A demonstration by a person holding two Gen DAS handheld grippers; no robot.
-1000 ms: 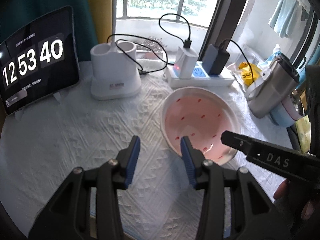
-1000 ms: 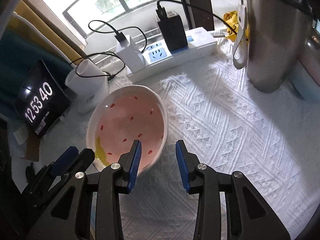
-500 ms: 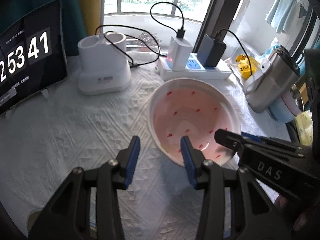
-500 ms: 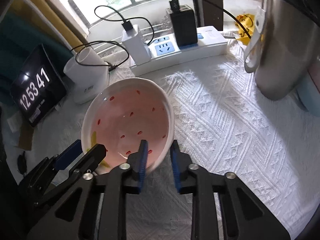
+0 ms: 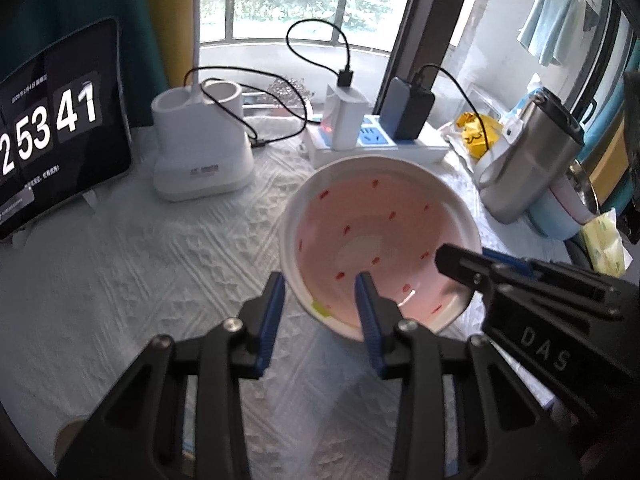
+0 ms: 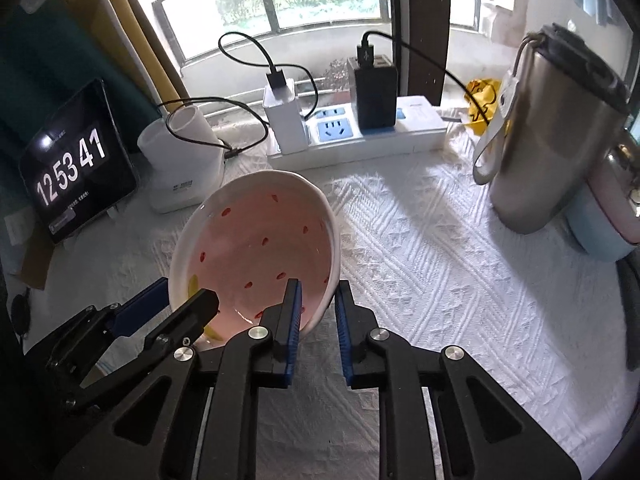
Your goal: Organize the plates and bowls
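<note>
A bowl (image 5: pixel 372 236), pink inside with red specks and a white rim, sits tipped over the white tablecloth, seen also in the right wrist view as the bowl (image 6: pixel 256 236). My right gripper (image 6: pixel 318 286) has one blue pad inside the bowl and one outside. Its jaws are closing and the pads pinch the near right rim. My left gripper (image 5: pixel 320 284) straddles the opposite rim, its jaws closing too, with a gap still showing beside the wall. Each gripper shows in the other's view: the right gripper (image 5: pixel 460 264) and the left gripper (image 6: pixel 172 304).
Behind the bowl stand a white holder (image 5: pixel 200 152) and a power strip (image 5: pixel 380 144) with chargers and cables. A tablet clock (image 5: pixel 52 140) leans at the left. A steel tumbler (image 6: pixel 552 128) and a pale blue container (image 6: pixel 600 224) stand at the right.
The right jaws narrowed onto the bowl's rim, and the bowl tipped up from lying flat. The left gripper drew closer, its jaws narrowing slightly around the other rim.
</note>
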